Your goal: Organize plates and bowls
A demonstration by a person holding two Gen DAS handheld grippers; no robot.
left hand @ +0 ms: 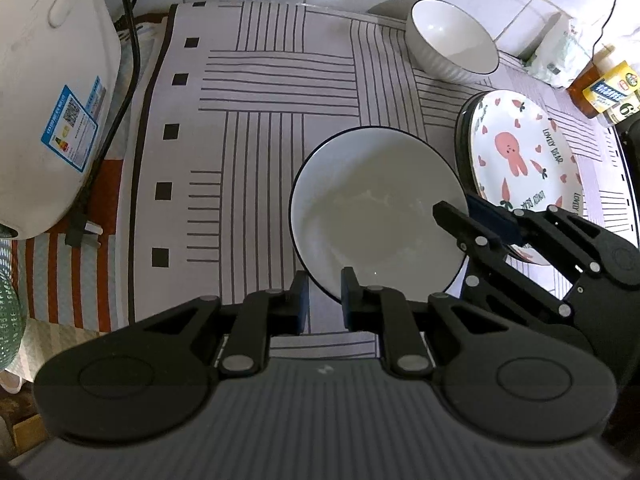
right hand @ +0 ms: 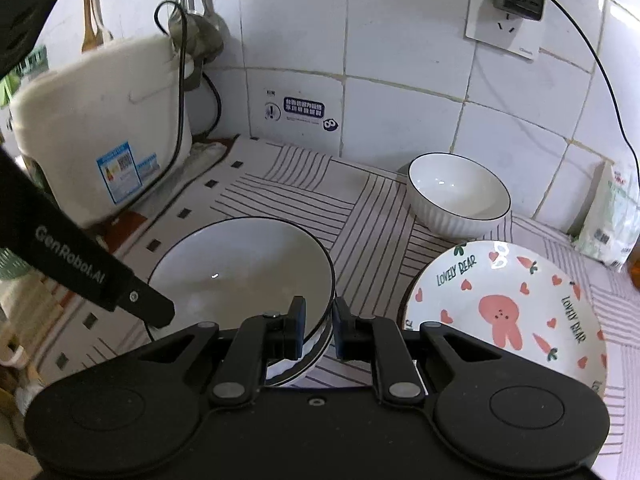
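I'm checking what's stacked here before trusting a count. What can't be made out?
- Plates under the rabbit plate: left wrist view shows only dark rims; number unclear.
- Near bowl: right wrist view, the right gripper covers its base.
- Bottle: cut off by the frame edge.

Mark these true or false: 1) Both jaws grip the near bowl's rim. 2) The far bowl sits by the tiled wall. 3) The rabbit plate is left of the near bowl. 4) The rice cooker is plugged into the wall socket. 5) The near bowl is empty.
1) True: the left gripper and right gripper both pinch the near bowl.
2) True: far bowl.
3) False: the rabbit plate lies to its right.
4) False: the rice cooker's plug lies loose on the cloth.
5) True.
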